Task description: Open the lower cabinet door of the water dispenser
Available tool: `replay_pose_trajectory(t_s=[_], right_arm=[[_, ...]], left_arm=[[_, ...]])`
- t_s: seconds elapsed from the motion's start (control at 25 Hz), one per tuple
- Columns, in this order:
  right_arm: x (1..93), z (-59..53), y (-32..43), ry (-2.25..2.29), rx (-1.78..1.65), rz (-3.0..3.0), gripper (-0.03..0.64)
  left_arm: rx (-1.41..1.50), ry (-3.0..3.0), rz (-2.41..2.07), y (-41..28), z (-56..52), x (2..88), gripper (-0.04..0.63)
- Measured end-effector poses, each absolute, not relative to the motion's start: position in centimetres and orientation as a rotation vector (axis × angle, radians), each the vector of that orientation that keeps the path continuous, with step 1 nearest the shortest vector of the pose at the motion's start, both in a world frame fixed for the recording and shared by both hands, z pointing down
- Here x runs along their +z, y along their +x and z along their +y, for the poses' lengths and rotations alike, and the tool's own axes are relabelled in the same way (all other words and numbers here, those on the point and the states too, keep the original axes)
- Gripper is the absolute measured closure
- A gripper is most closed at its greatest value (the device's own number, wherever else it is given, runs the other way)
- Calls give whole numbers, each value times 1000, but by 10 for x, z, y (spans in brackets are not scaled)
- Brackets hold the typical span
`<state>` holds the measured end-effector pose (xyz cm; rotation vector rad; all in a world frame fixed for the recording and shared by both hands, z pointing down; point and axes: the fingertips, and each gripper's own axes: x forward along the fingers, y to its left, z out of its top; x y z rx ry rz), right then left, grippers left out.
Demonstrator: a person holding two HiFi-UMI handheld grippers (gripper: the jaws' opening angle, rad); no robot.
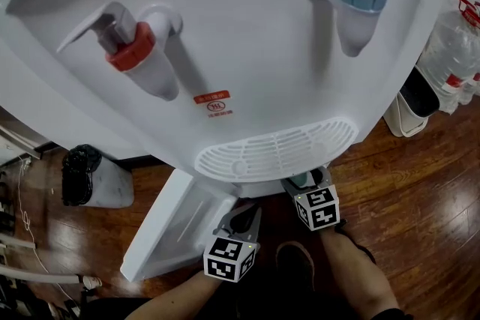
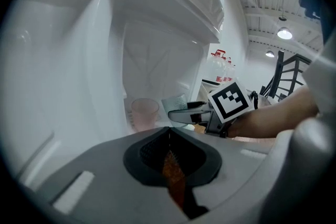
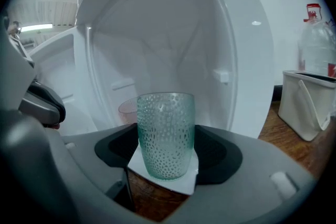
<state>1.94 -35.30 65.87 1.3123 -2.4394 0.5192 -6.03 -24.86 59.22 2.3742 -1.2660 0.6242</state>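
Wood floor (image 1: 420,191) below water dispenser (image 1: 247,34), cabinet door (image 1: 161,225) open.
Right gripper (image 1: 306,180) pinches dimpled glass (image 3: 165,128), left gripper (image 1: 246,215) jaws pressed together; glass may strike pink cup (image 2: 144,113) inside.

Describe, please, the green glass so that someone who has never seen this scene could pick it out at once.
Start at the white water dispenser and drop below its drip grille to the open lower cabinet. At its mouth the right gripper holds the glass upright. It is pale green, see-through and dimpled all over, unlike the smooth pinkish cup standing deeper inside.
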Motion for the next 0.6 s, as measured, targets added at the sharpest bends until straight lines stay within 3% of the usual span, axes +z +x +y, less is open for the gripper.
replay_pose_trajectory(t_s=[0.6], right_arm=[[669, -388, 11, 1374, 499, -2385, 287]], left_arm=[[601, 2357, -1250, -62, -258, 598, 595]])
